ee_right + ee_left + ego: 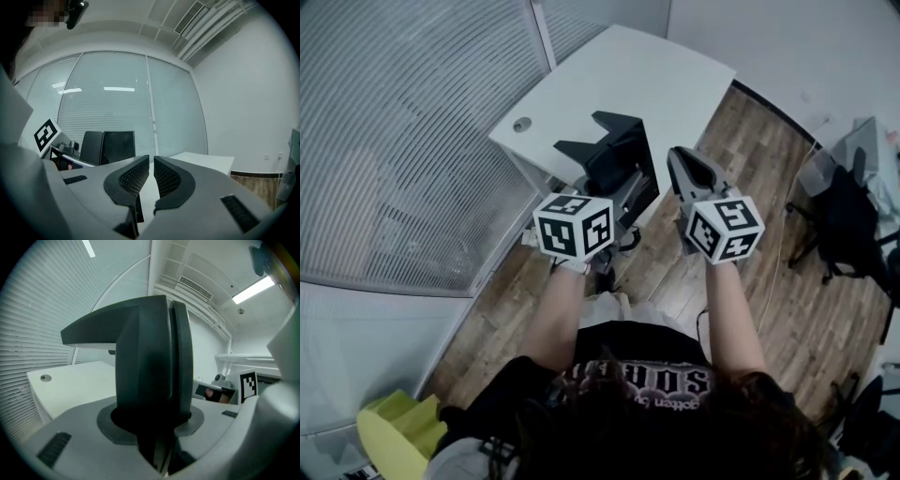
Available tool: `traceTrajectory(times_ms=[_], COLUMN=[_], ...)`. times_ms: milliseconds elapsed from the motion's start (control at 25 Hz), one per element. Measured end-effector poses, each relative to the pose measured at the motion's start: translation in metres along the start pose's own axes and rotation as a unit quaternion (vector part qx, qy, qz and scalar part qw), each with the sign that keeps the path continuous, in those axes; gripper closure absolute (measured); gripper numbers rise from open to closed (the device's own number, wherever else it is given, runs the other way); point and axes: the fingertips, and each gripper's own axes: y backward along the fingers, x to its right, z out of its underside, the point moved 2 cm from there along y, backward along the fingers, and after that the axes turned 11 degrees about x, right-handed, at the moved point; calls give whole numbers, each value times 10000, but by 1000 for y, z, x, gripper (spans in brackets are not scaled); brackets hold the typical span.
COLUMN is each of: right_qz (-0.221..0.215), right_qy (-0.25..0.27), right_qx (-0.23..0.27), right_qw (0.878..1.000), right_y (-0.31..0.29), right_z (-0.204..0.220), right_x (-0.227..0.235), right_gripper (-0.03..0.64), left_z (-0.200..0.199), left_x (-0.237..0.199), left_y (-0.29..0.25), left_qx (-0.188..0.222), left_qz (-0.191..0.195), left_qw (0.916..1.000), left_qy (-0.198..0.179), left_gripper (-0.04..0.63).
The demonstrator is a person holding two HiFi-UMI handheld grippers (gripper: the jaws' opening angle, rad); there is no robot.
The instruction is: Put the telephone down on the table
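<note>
The black telephone (614, 155) is held in the air just short of the near edge of the white table (628, 80). My left gripper (605, 192) is shut on it; in the left gripper view the telephone (150, 366) stands upright between the jaws and fills the middle, hiding the pads. My right gripper (686, 171) hangs level to the right of the telephone, shut with nothing between its ribbed pads (136, 176). The right gripper view shows the telephone (108, 146) as dark panels at its left, with the table (206, 161) beyond the jaws.
A round cable hole (522, 124) sits near the table's left corner. A glass wall with blinds (403, 141) runs along the left. A black chair (848, 220) stands on the wooden floor (759, 131) at the right, and a yellow-green object (394, 431) lies at the bottom left.
</note>
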Motion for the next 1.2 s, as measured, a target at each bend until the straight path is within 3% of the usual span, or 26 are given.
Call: traceTrajectory(times_ms=[760, 1200], right_qz=[358, 608], right_qy=[105, 106], right_qx=[-39, -52], right_qw=[9993, 9981], right_y=[-142, -201], right_z=[7, 22], right_x=[45, 73], right_gripper=[583, 583], left_z=[-58, -66], left_x=[-110, -153], left_y=[-99, -149], left_qx=[-176, -410], left_qz=[395, 719], left_qw=[9991, 9966], left_qy=[32, 29], left_gripper=[437, 439])
